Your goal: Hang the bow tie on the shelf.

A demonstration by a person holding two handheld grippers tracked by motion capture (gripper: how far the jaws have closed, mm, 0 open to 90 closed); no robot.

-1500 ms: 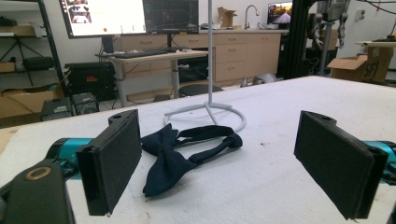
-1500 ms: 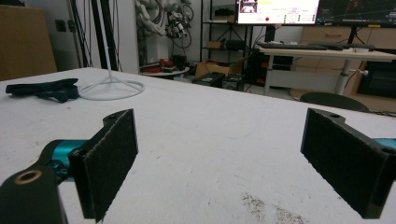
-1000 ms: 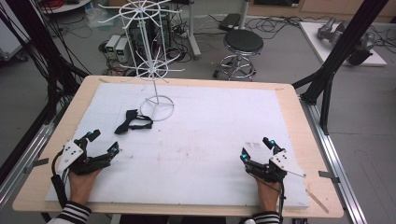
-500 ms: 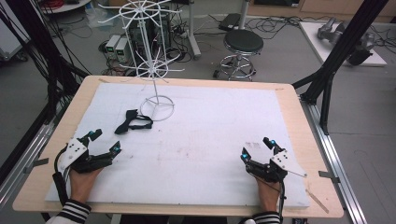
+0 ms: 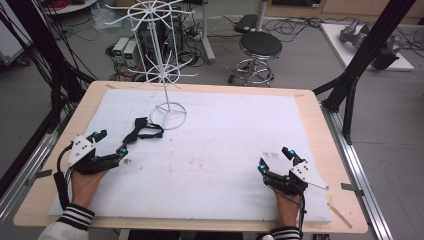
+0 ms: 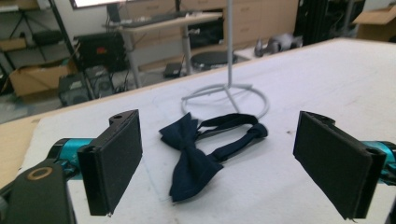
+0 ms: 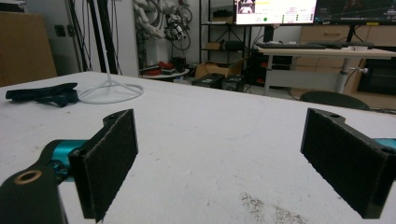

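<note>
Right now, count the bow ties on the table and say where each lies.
1. The dark bow tie lies flat on the white mat beside the wire stand's ring base, just ahead of the open left gripper. Nothing appears to hide another.

Bow tie [image 6: 194, 156]: dark navy cloth, soft matt weave, faint sheen on strap. Stand [image 5: 159, 65]: thin white-coated metal wire, smooth, slightly glossy. Table [image 5: 320, 135]: pale wood edge, smooth matt. Mat [image 5: 225, 145]: white foam-like sheet, matt, fine-grained, smudged with dark specks. Left gripper [image 6: 219, 161] and right gripper [image 7: 224, 156]: jaw pads black, rough, felt-like, matt; teal metal-looking parts behind with satin shine; top plates grey, smooth plastic-looking. Sleeve [image 5: 75, 217]: striped knit cloth.
</note>
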